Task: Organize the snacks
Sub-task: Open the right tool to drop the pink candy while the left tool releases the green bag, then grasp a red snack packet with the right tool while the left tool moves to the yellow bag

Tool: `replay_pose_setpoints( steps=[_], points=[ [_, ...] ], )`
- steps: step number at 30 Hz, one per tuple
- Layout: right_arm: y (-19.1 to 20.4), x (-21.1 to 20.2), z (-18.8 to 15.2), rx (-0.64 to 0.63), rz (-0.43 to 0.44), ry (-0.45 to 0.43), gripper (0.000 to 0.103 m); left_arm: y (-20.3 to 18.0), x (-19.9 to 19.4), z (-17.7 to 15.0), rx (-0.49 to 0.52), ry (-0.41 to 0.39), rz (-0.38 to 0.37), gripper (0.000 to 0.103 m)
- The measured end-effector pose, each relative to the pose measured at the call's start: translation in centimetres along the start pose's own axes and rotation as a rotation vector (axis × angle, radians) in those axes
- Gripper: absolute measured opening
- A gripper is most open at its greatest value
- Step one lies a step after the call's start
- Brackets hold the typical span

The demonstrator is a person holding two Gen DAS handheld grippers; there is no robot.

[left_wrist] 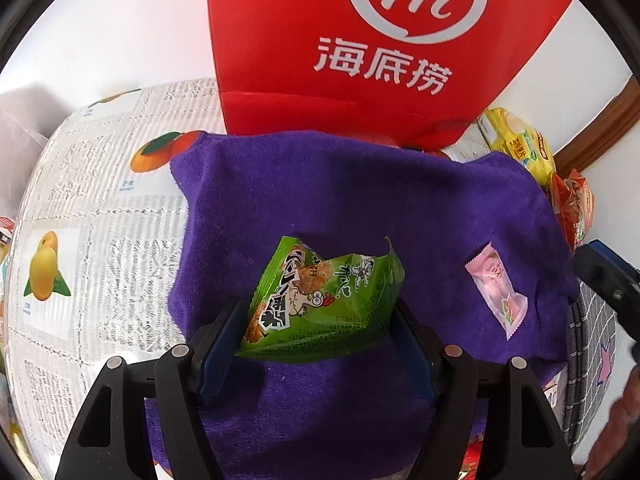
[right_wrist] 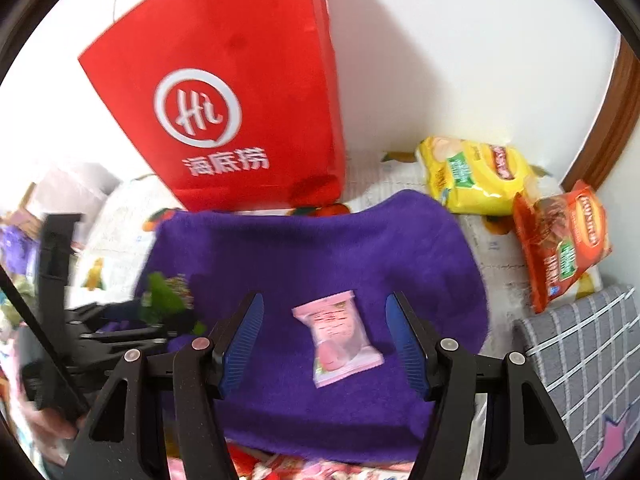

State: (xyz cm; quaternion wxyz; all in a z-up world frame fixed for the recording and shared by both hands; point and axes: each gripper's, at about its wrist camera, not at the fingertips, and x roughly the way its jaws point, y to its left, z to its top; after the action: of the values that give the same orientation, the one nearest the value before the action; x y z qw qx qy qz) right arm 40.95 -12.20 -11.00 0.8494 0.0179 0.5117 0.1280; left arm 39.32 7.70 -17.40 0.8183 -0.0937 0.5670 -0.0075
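Note:
A purple towel [left_wrist: 360,200] lies on the newspaper-covered table; it also shows in the right wrist view [right_wrist: 320,248]. My left gripper [left_wrist: 320,320] is shut on a green snack packet [left_wrist: 320,300], its fingers pressing both sides, just above the towel. The packet shows blurred in the right wrist view [right_wrist: 168,300]. A pink candy packet [left_wrist: 498,290] lies on the towel to the right. My right gripper [right_wrist: 324,316] is open, with the pink candy packet [right_wrist: 338,336] lying between its fingers, untouched.
A red paper bag [right_wrist: 240,92] stands behind the towel against the wall. A yellow chip bag [right_wrist: 476,176] and an orange chip bag [right_wrist: 560,240] lie at the back right. A grey checked cloth [right_wrist: 580,352] is at the right.

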Motion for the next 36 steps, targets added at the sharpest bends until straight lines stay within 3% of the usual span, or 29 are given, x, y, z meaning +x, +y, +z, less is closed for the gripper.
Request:
replay_pose_setpoints(
  steps=[2,7,9,18,22,26,30,36],
  points=[
    [0.0,-0.5,0.0,0.004,0.018,-0.004,0.063,-0.3,0.3,0.0,0.009,0.011,-0.002,0.073],
    [0.0,-1.4,-1.3,-0.018,-0.028,-0.009,0.063,-0.8,0.5,0.0,0.031,0.035,0.018,0.077],
    [-0.4,-2.0,-2.6,-0.024,-0.021,-0.004,0.063,-0.8,0.0,0.1,0.024,0.024,0.02,0.084],
    [-2.7,-4.8,-9.4,-0.011,-0.072,0.005,0.063,-1.0,-4.5,0.0,0.028,-0.056,0.005,0.084],
    [-1.7,-5.7,-12.3,-0.003,0.011,-0.004,0.063,-1.5,-7.0,-0.5,0.039,-0.103,-0.029,0.084],
    [-0.4,-4.7,-13.7,0.044,0.152,0.032,0.063,-2.2,-10.0,-1.6,0.083,-0.161,-0.028,0.084],
    [0.9,-2.4,-14.3,0.047,0.157,0.064,0.063,-1.6,-12.4,-3.7,0.098,-0.195,-0.008,0.084],
    [1.7,0.2,-14.4,0.094,0.19,0.099,0.063,2.1,-13.4,-7.6,0.093,-0.2,0.081,0.084]
  ],
)
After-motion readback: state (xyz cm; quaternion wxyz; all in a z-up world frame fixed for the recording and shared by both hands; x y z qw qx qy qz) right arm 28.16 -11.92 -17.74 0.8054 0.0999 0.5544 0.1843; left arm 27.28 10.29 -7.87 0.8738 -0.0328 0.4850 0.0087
